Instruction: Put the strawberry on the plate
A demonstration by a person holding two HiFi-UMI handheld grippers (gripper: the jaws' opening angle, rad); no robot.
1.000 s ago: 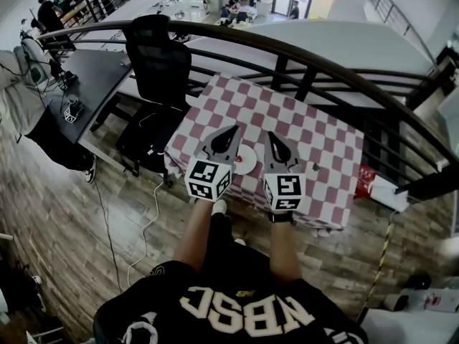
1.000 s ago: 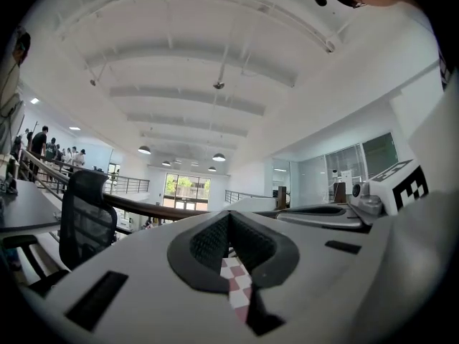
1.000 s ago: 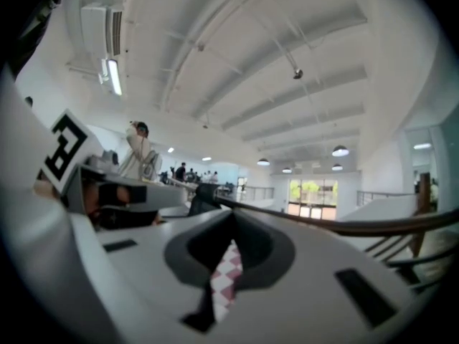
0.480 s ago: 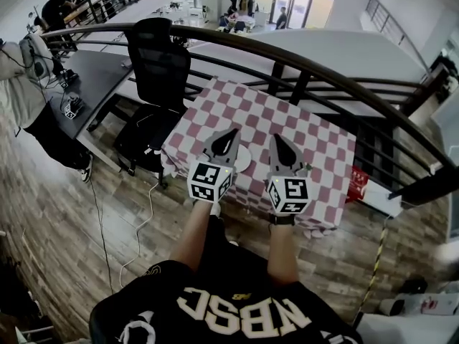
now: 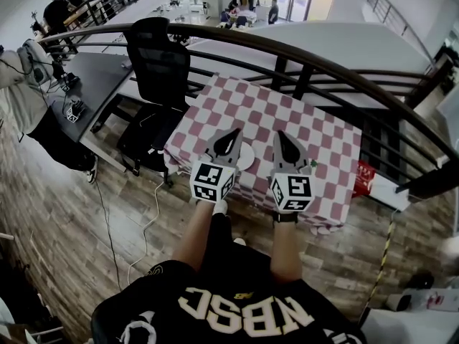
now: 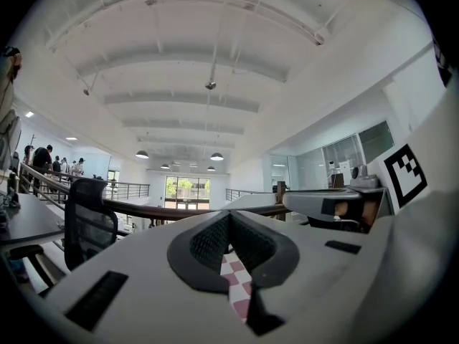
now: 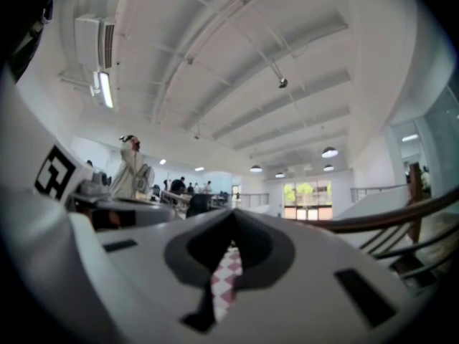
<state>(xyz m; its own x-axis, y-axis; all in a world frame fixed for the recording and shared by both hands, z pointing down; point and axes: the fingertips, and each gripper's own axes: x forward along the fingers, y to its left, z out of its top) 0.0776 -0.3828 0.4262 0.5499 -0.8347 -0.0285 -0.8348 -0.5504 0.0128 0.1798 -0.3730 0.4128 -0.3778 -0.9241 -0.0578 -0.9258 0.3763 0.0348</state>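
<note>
A table with a pink-and-white checked cloth stands in front of me. On it lies a white plate, partly hidden behind my left gripper. A small dark object with a green top, seemingly the strawberry, lies on the cloth just right of my right gripper. Both grippers hover over the table's near edge, jaws pressed together and empty. The left gripper and right gripper each show only a sliver of checked cloth behind the closed jaws. Neither gripper view shows the strawberry or the plate.
A black office chair stands left of the table, beside a dark desk. A curved dark railing runs behind the table. A red object lies on the wooden floor at the right, and a white cable trails at the left.
Both grippers stay shut over the table's near edge. My head view has shifted a little, and the right gripper sits slightly nearer the strawberry.
</note>
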